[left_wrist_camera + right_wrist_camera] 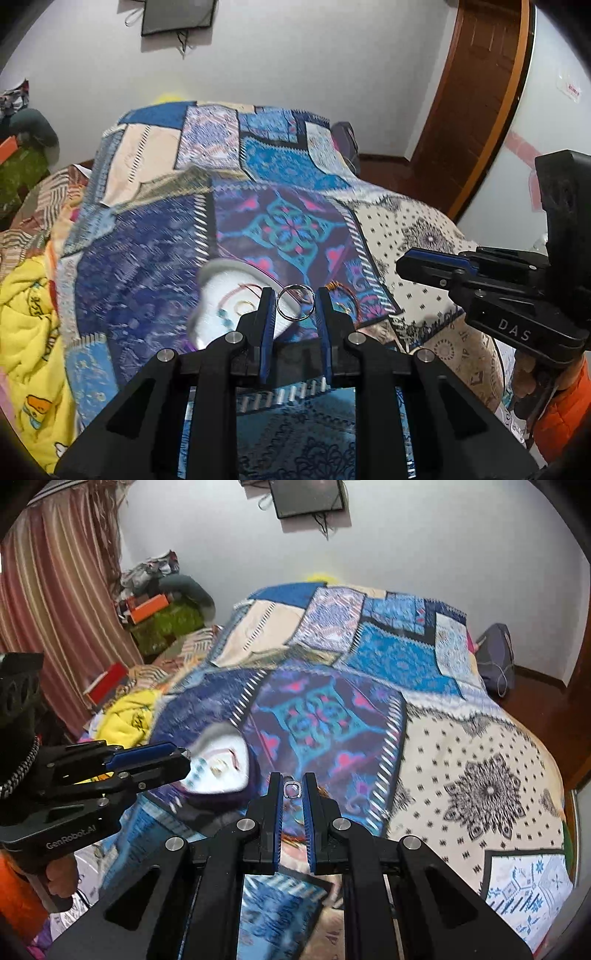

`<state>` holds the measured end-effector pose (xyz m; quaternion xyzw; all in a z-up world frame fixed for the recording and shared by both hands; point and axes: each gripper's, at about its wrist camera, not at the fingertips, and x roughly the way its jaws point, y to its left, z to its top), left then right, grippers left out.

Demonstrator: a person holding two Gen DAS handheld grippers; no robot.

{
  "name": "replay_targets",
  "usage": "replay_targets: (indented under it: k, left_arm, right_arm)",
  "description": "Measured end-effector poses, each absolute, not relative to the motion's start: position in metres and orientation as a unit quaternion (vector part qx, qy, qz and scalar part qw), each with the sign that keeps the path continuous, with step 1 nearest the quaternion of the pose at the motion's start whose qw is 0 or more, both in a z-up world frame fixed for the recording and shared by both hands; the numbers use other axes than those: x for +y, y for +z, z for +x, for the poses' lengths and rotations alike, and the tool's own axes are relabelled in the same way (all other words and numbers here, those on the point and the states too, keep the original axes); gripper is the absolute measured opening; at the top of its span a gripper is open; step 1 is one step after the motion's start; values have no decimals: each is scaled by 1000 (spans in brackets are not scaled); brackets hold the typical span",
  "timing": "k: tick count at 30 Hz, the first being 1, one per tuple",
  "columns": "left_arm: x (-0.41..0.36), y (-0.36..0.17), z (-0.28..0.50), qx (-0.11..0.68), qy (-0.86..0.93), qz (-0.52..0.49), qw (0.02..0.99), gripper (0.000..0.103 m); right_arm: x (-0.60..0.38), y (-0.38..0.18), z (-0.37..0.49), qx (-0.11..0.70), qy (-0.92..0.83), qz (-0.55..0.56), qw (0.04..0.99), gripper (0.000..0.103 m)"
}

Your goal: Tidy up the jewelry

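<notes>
**Two rings held above the patchwork bed**

We hold both grippers tilted downward over the bed, side by side. Our left gripper (295,304) has its blue-padded jaws narrowed on a silver ring (295,303), a thin round metal hoop pinched at its two sides between the fingertips. Our right gripper (292,789) is nearly closed on a small ring (292,789), squarish and pale, clamped between the pads. In the left wrist view the right gripper shows from the side with an orange sleeve (565,417) behind its handle.

Below and just left of the left gripper's tips lies a white dish (229,299), smooth and rounded, blurred, holding a gold ring (244,305), turquoise beads (225,317) and a thin red cord. A coil of copper-coloured wire (341,288) lies on the cloth just right of the jaws.

The surface is a patchwork quilt (461,775) of blue, purple and cream printed panels. A yellow blanket (26,314) lies crumpled at its left edge. Striped curtains (55,602), a white wall and a brown wooden door (480,92) surround the bed.
</notes>
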<state>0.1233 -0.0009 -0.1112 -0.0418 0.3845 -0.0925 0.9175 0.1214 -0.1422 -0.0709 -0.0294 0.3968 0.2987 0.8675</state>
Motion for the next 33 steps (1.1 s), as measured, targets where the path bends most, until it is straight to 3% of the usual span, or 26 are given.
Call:
replay_targets:
  k: [17, 33]
  left_arm:
    - [50, -104, 119, 365, -41, -50, 929, 21]
    - [47, -154, 138, 417, -54, -52, 906, 21]
  right_arm:
    - [-78, -59, 127, 364, 361, -27, 858, 9]
    - [-65, -117, 142, 440, 356, -33, 824, 9]
